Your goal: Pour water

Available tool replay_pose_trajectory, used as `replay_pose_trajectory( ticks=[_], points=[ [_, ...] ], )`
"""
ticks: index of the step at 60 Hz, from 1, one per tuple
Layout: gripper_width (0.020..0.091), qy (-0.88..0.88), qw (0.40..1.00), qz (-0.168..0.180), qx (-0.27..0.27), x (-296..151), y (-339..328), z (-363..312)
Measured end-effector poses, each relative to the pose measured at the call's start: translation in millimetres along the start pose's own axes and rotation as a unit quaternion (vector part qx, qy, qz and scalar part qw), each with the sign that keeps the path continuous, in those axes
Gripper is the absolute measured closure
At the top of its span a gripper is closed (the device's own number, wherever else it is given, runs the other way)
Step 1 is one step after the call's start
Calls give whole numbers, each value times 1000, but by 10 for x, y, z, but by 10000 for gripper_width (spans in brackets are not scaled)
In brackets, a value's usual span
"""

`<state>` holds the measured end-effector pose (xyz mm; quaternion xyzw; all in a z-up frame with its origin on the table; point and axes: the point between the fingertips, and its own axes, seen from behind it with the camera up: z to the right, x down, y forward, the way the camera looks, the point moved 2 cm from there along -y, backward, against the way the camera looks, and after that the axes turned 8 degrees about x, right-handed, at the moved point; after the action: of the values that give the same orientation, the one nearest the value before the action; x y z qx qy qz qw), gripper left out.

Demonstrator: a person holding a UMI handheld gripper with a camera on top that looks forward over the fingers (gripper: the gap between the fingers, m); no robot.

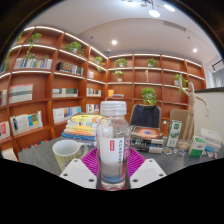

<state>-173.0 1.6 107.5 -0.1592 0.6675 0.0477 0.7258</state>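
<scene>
bottle (113, 135): clear, red-and-white label
mug (68, 153): pale yellow-green
pads (97, 163): magenta
shelves (60, 75): reddish-brown wood

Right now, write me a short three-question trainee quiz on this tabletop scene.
1. True or false: the water bottle stands upright between the fingers of the hand-held gripper.
2. What colour is the bottle's label? A) blue B) red C) green
3. Fill in: beside the bottle, on the table, stands a pale ____.

Key:
1. True; it stands between the magenta pads, its cap on. Whether the pads press it cannot be told.
2. B, a red label band around its middle.
3. Mug; it stands apart from the bottle, with stacked books behind it and bookshelves beyond.
</scene>
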Motion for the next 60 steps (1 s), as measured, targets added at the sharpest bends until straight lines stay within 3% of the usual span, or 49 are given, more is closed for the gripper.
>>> replay_pose_trajectory(
  ticks=[19,22,31,36,38,48,60],
  points=[
    [745,18,1000,2,15,200,69,86],
    [716,26,1000,5,13,193,57,88],
    [582,26,999,-8,18,215,45,68],
    [316,40,999,-25,11,238,-38,35],
    [251,48,998,-27,9,236,-109,31],
    [245,39,996,-39,65,314,-663,239],
    [243,24,989,-24,143,180,-1398,592]
  ],
)
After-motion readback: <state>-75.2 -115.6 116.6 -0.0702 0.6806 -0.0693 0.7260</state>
